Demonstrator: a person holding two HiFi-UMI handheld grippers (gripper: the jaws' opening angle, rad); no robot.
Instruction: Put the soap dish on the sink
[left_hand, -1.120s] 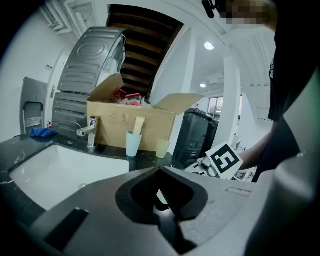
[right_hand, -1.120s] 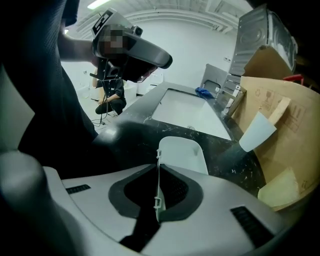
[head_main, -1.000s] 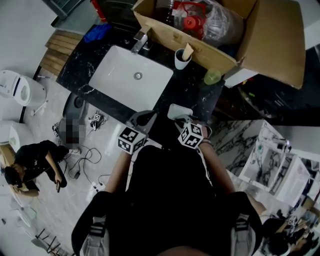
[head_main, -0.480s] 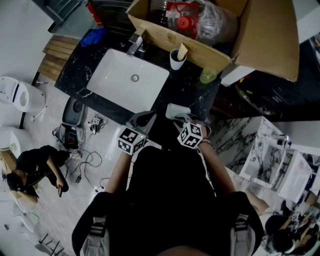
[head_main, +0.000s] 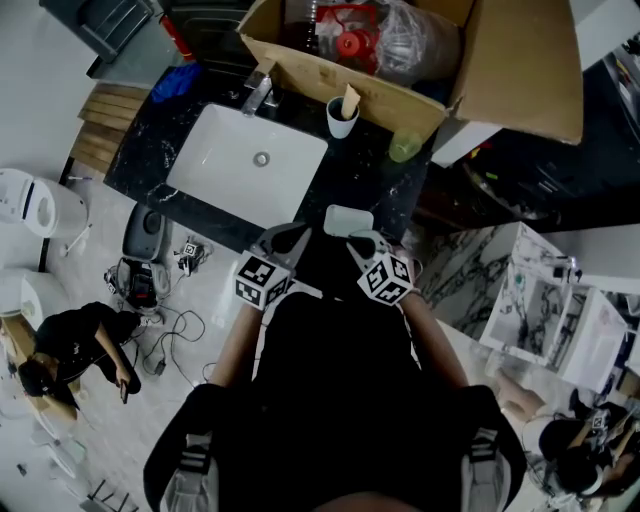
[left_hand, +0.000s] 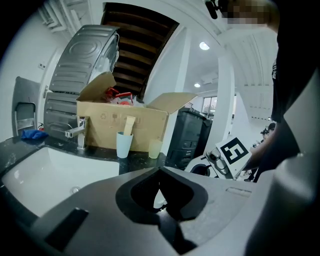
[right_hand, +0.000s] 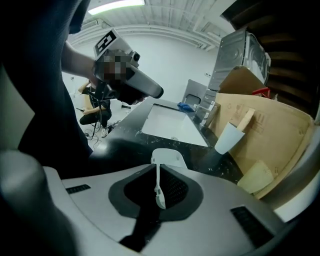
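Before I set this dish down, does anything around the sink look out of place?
Only the open cardboard box: stuffed full, it crowds the counter behind the sink. Nothing looks spilled or broken.

Dark veined stone desk (head_main: 385, 190) on a pale floor (head_main: 100, 235). An open cardboard box (head_main: 520, 60) stands along the desk's far edge; wooden slats (head_main: 105, 125) lie beside its left edge. Loose cables (head_main: 170, 325) trail across the floor. Overhead: a strip light (right_hand: 116, 6) on a white ribbed ceiling (right_hand: 165, 27), and a dark stair underside (left_hand: 132, 45).
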